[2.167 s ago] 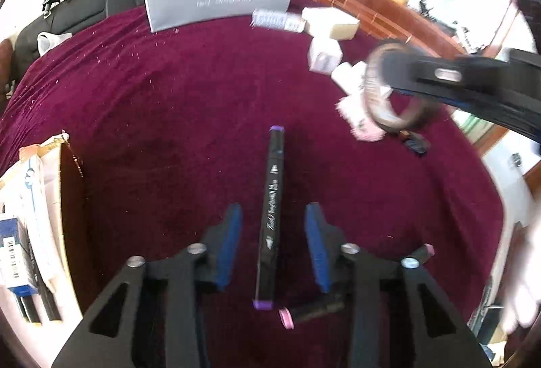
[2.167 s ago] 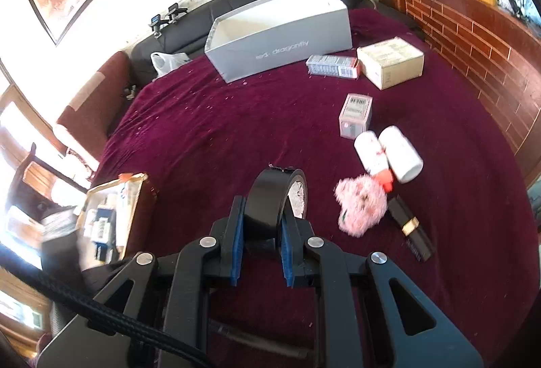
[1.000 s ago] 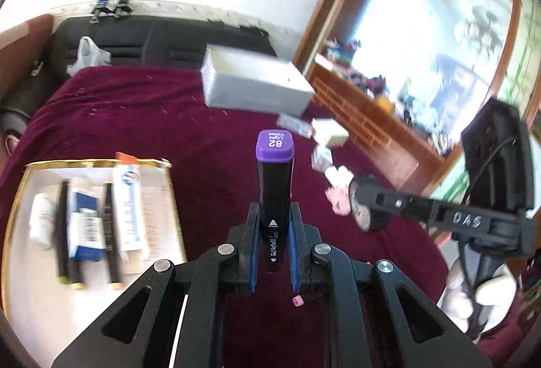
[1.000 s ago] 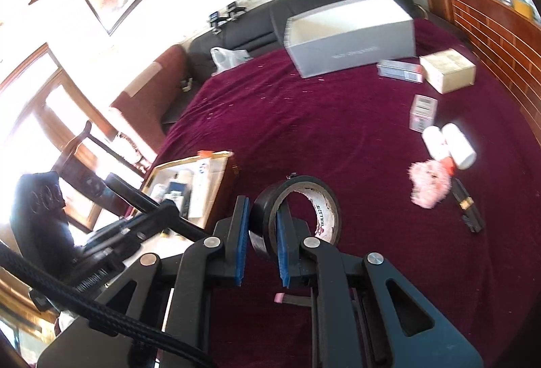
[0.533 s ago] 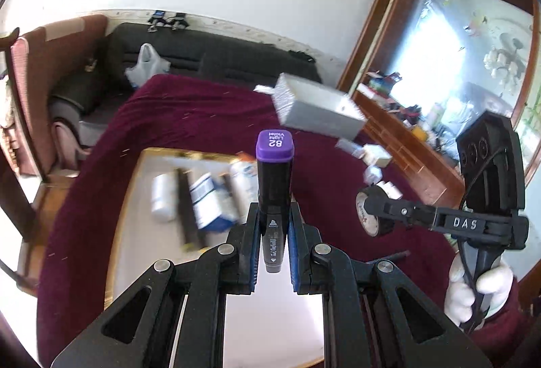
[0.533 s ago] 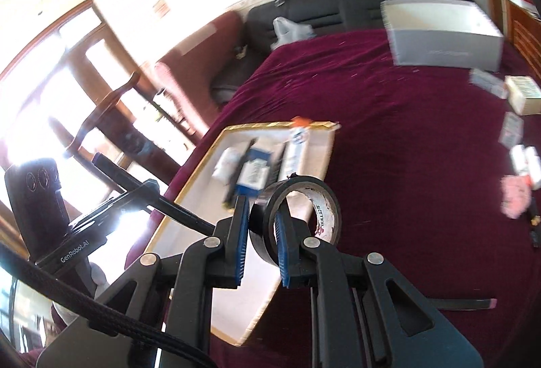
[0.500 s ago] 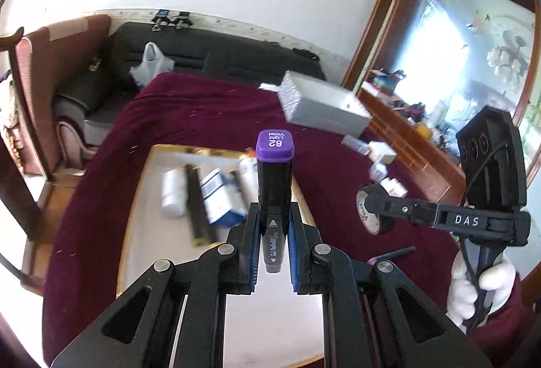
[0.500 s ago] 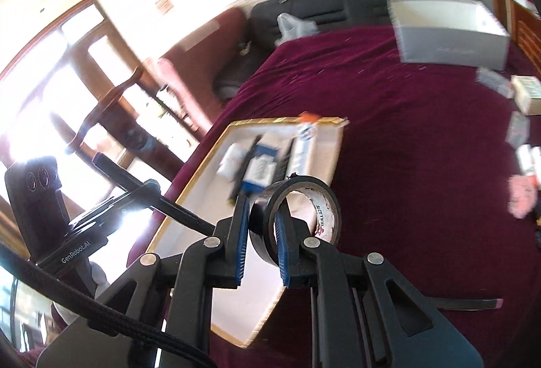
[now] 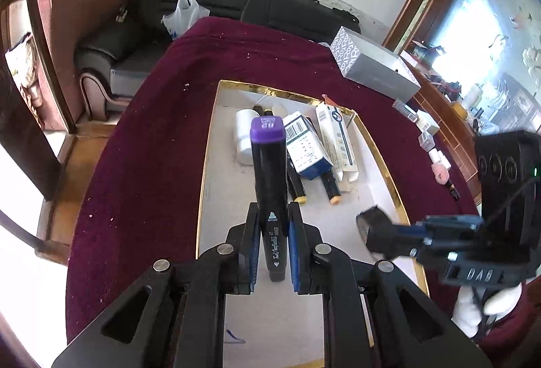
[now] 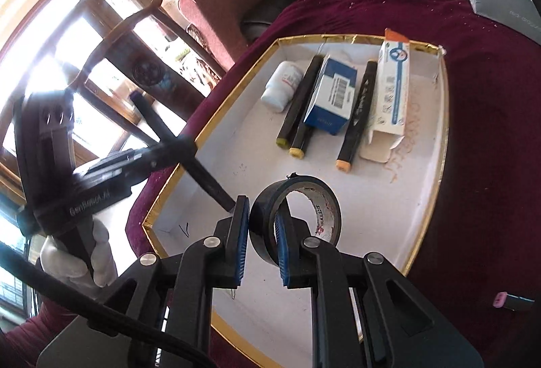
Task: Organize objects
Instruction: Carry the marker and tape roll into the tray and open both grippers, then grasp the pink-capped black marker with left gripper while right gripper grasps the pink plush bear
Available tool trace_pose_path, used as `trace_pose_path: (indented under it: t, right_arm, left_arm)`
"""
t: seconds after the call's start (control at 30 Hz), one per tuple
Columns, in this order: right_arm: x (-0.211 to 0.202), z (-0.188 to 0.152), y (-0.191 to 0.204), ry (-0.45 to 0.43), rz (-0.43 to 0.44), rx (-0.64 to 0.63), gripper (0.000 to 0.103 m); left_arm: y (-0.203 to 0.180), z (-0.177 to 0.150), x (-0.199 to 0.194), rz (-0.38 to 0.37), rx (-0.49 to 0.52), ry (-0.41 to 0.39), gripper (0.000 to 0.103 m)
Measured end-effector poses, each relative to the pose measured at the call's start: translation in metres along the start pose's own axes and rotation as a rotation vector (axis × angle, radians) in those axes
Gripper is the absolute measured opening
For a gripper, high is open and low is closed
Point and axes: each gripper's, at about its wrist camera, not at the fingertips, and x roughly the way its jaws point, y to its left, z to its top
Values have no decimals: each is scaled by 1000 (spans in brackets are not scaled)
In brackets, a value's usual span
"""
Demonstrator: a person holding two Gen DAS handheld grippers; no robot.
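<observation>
- While both grippers hang over the gold-rimmed tray, the left gripper clamps a black marker near its lower end; the marker's long axis runs forward along the fingers, purple cap pointing away from the camera.
- Seen from the right wrist, the same marker slants across the tray's near-left rim, its lower tip hidden behind a blue pad.
- Pinched by the right gripper, a roll of black tape stands on edge above the tray's white floor, one pad outside the wall, the other inside the core; its open core faces right.
- At the tray's far end lie three markers lengthwise, a white bottle, a blue box and a tall white carton.
- From the left wrist the tape is blurred and partly covered by the right gripper.
- White-gloved hands grip both handles.
- Cut off at the right edge, a pink-capped marker lies on the maroon cloth.
</observation>
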Motion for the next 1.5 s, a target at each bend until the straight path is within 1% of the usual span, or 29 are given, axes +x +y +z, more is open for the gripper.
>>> trace_pose_path:
  t: [0.2,0.27,0.43,0.5,0.6,0.67,0.7,0.77,0.8,0.83,0.87,0.93,1.0,1.03,1.17,1.23,1.33,1.5]
  right_arm:
    - [17,1,-3,32,-5,8,13]
    - [23,1,-5,41,-4,14,13]
    - [29,2,-1,52,-1,1,13]
    - [29,2,0,56,1,-6,13]
    - [34,2,3,66,5,-13,13]
    - [37,1,4,72,1,-18,13]
    - [38,0,5,75,-3,-21,14]
    - [37,-1,5,73,-21,-28,14]
    - [35,0,5,65,-21,-28,15]
    - [31,1,4,53,-17,-27,18]
    - [27,2,2,43,-14,-23,22]
    - [17,3,-2,12,-12,-7,38]
    - [6,4,-8,-21,-17,12,47]
    - [0,5,-12,-41,-23,26,49]
    - [-22,6,-35,-103,-41,96,49]
    - [-33,4,-50,-130,-48,145,49]
    - [-46,-2,-67,-159,-58,194,49]
    - [-74,-17,-93,-211,-80,248,49]
  left_arm:
    - [10,16,25,-7,-33,50,12]
    - [12,20,36,4,-41,71,12]
    - [13,14,57,22,-49,128,12]
    - [11,11,57,35,-33,122,12]
    - [10,9,53,24,-45,122,12]
    - [9,8,48,12,-52,107,12]
    - [8,6,44,-3,-59,101,14]
    - [7,5,37,-18,-82,91,29]
    - [6,3,32,-20,-93,80,47]
    - [5,2,29,-29,-99,68,58]
    - [4,1,25,-42,-105,57,58]
    - [1,-3,18,-75,-117,52,58]
    - [-3,-7,14,-100,-125,48,59]
    - [-5,-8,13,-105,-129,44,60]
    - [-16,-14,9,-135,-135,26,60]
    - [-23,-17,9,-155,-131,24,63]
    - [-35,-23,12,-183,-118,37,63]
    - [-53,-27,15,-199,-95,57,63]
